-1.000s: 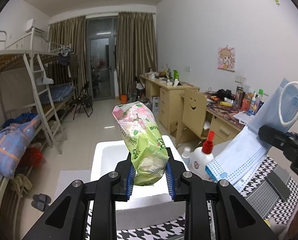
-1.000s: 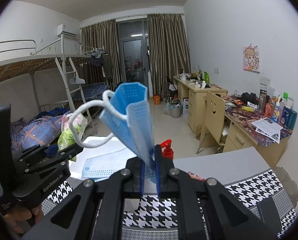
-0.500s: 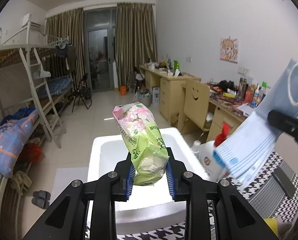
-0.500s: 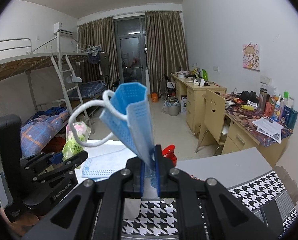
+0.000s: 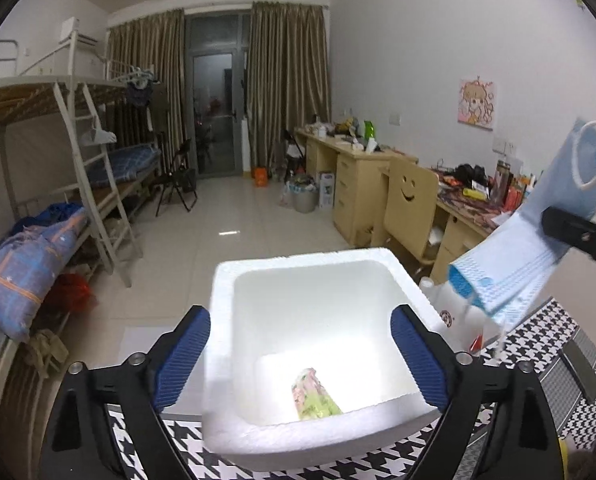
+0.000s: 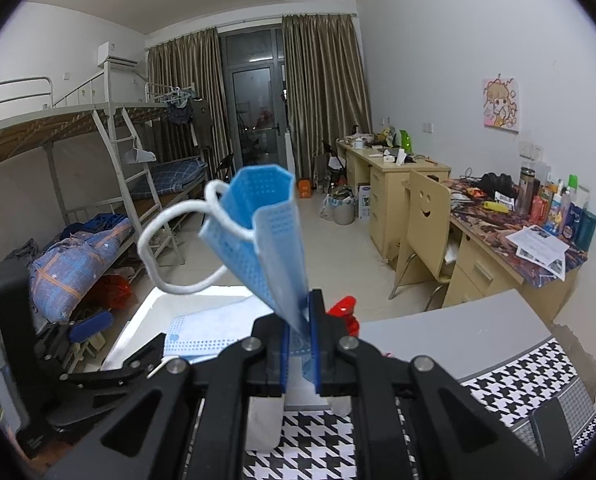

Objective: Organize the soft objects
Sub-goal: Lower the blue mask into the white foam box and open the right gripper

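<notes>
- The green tissue pack [image 5: 315,398] was clamped in my left gripper [image 5: 298,356] a second ago; now it lies on the floor of the white foam box [image 5: 222,364], so one soft item is stowed.
- My left fingers [image 5: 182,356] are opening wide astride the box, with nothing between them.
- My right gripper [image 6: 299,354] is clenched on the blue face mask [image 6: 266,232], just right of the box.
</notes>
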Demonstrator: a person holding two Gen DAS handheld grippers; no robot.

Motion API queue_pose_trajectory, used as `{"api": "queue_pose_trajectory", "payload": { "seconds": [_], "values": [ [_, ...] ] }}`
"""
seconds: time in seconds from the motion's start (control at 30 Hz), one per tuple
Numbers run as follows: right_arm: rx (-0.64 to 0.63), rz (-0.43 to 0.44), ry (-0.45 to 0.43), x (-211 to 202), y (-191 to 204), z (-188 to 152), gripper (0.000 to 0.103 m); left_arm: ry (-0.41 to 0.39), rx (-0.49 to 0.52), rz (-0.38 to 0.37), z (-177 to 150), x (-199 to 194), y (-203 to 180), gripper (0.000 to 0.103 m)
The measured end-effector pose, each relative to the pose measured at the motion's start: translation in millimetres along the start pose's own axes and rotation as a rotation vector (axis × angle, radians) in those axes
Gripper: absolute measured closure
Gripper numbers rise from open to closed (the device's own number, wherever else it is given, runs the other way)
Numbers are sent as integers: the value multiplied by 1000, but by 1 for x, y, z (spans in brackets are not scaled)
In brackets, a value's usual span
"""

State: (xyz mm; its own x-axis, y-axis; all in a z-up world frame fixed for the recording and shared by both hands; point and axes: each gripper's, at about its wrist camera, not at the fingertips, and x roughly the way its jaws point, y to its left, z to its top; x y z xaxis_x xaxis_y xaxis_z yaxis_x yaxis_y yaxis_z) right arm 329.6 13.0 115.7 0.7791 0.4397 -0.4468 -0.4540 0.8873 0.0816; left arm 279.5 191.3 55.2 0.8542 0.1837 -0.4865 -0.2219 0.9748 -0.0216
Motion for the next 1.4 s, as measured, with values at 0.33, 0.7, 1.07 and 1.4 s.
{"api": "queue_pose_trajectory", "payload": {
  "seconds": [0.33,0.7,1.07,1.4],
  "values": [
    [-32,29,20,12,20,3,91,-66,-32,100,-5,-31,23,1],
    [-93,66,69,34,44,3,91,-82,-81,112,-11,-46,47,1],
    [-131,103,149,62,61,-8,91,-74,-79,145,-19,-47,60,1],
    [-166,118,233,80,71,-18,91,-58,-86,148,-23,-43,65,1]
  ]
}}
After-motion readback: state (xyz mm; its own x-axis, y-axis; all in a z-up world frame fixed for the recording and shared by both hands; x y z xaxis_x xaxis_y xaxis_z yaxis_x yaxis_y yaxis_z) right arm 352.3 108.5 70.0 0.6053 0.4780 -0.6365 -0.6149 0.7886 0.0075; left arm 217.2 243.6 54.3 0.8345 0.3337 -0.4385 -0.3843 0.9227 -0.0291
